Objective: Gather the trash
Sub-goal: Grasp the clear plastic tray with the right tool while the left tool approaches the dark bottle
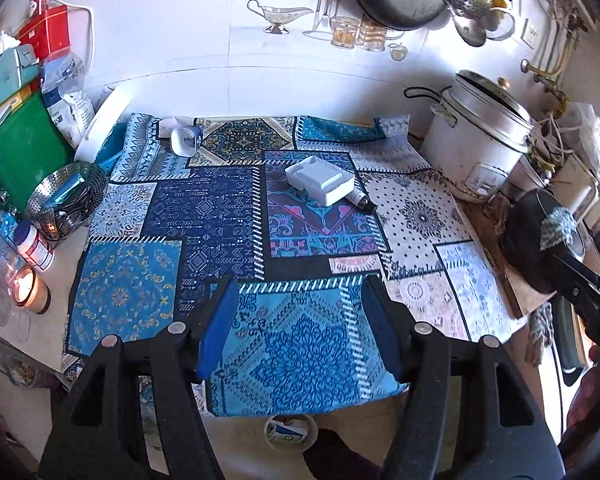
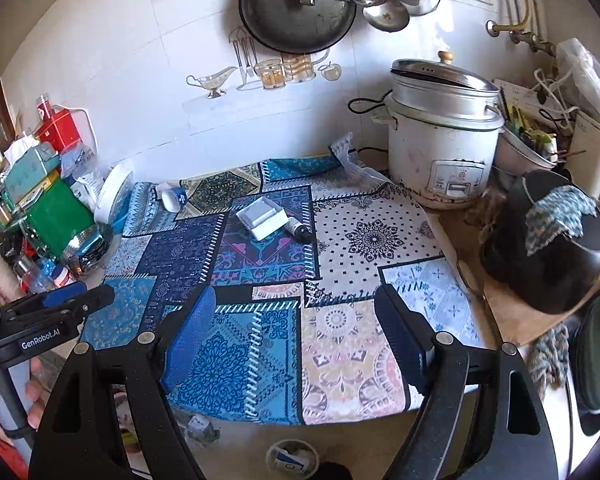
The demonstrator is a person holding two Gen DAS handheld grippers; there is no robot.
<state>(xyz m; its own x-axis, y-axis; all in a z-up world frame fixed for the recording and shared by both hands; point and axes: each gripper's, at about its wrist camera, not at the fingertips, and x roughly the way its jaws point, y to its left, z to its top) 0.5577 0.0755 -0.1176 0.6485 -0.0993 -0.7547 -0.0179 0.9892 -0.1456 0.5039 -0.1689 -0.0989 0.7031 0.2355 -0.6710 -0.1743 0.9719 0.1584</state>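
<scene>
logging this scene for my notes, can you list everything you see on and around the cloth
cloth: 1, blue patchwork, covering the counter
tray: 1, white, mid cloth
tube: 1, white with black cap, touching the tray
cup: 1, white and blue, on its side at the cloth's back left
rice cooker: 1, white, back right
steamer basket: 1, metal, left
candle: 1, lit, left edge
bin: 1, below the counter
left gripper: open, empty
right gripper: open, empty

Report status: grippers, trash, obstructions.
Left gripper open, empty. Right gripper open, empty. White tray, small tube, tipped cup uncollected on cloth. Path unobstructed.
</scene>
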